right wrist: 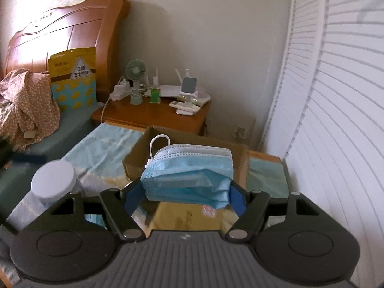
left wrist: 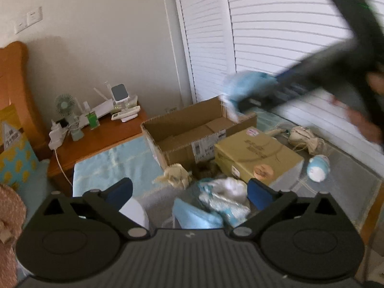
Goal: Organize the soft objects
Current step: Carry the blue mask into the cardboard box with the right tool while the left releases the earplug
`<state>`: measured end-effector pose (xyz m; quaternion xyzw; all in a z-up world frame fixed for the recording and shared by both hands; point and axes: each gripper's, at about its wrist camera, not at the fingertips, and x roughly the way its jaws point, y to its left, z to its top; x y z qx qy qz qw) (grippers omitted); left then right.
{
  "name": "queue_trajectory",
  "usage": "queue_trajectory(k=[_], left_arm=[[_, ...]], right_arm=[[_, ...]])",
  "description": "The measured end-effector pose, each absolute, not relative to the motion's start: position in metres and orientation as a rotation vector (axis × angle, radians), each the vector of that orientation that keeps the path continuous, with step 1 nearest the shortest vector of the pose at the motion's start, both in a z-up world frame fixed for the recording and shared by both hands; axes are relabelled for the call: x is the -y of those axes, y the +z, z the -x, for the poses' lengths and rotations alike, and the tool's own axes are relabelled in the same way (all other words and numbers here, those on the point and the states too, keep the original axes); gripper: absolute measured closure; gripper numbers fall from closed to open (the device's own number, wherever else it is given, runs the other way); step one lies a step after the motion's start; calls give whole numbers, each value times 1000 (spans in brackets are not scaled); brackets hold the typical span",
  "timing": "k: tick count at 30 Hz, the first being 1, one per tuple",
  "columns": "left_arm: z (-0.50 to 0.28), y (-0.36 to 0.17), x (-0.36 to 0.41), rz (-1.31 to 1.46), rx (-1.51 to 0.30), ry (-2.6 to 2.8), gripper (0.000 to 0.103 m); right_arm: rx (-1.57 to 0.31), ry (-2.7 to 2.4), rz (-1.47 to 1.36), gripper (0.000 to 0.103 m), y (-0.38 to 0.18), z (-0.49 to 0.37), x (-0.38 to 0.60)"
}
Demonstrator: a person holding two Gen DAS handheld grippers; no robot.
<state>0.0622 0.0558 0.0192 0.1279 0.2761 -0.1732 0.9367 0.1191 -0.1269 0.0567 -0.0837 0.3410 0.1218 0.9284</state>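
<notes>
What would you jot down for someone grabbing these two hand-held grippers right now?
Right gripper: shut on a stack of blue pleated face masks, above the open brown cardboard box, which looks empty.
Left gripper: open, holding nothing, above a crumpled white-and-blue cloth pile.
Done: masks lifted.
Left: release masks into box; gather the pile, beige rag and round blue plush toy.

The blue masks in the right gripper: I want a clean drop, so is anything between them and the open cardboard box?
Nothing visible. The blue masks hang over the open cardboard box, whose visible floor looks bare.
</notes>
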Motion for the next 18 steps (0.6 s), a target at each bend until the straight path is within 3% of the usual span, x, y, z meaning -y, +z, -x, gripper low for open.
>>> queue_trajectory(k=[15,18], left_arm=[[-58,-4,-79,-174,-606,-297,2],[-65,-10,-84,-152,-626,-289,2]], right_arm=[[-856,282,147,25,11,-256,90],[-869,293,146,21,1,-270,84]])
